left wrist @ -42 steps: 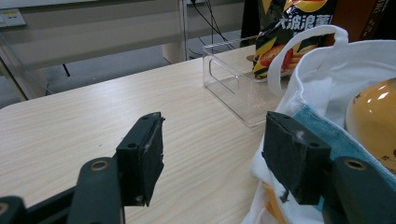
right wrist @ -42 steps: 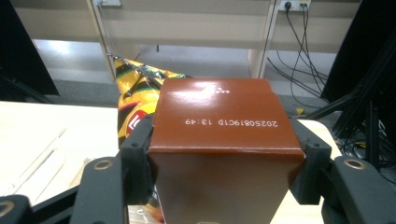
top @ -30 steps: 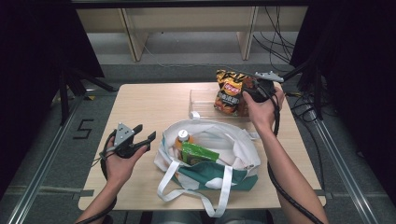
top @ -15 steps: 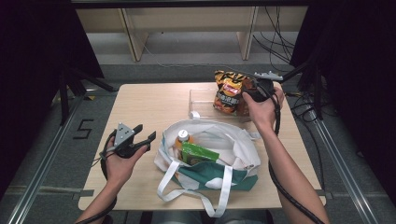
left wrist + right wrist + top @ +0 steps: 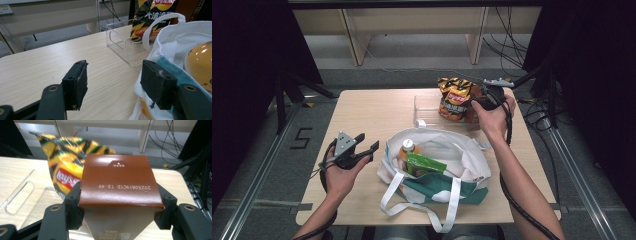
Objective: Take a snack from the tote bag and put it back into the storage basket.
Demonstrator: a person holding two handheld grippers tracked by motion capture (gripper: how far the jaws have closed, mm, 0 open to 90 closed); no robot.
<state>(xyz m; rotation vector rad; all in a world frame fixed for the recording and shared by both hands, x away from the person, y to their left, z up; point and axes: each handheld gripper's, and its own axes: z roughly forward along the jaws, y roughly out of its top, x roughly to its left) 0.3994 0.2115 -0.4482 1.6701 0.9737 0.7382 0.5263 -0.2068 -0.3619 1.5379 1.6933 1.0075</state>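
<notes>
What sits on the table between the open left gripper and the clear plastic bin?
In the left gripper view, only bare light wooden tabletop lies between the left gripper and the clear plastic bin; the white tote bag lies alongside that stretch.

Very little differs. The person's right forearm (image 5: pixel 522 175) has changed its slant. Half a second ago its near end, toward the elbow, lay further left, closer to the white tote bag (image 5: pixel 462 155). Now that end has swung back out to the right, roughly to where it lay a second ago. The right hand (image 5: pixel 492 112) at the far right of the table shifted barely a shade with it.
</notes>
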